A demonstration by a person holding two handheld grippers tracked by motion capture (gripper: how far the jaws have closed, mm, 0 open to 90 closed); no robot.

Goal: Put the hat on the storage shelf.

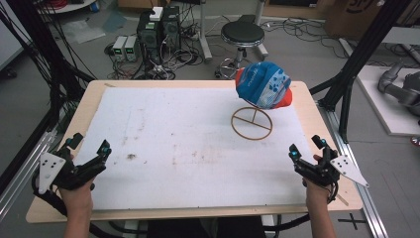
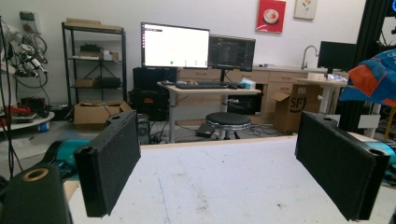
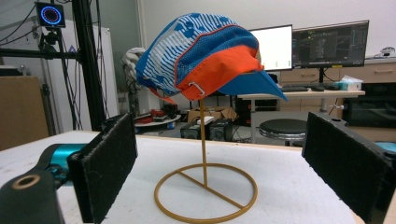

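A blue, white and orange cap (image 1: 262, 85) (image 3: 205, 58) sits on top of a thin tan wire stand (image 1: 252, 122) (image 3: 205, 191) with a ring base, at the back right of the white mat (image 1: 188, 144). The cap's edge (image 2: 373, 79) also shows at the right of the left gripper view. My left gripper (image 1: 90, 150) (image 2: 233, 172) rests open at the mat's front left corner, nothing between its jaws. My right gripper (image 1: 307, 148) (image 3: 224, 175) is open at the front right, pointing at the stand from a short distance.
The mat covers a wooden table (image 1: 317, 119). Beyond the far edge stand a black stool (image 1: 242, 34), computer towers (image 1: 158, 29) with cables, and black frame posts (image 1: 364, 49) on either side. Desks with monitors (image 2: 175, 45) are farther back.
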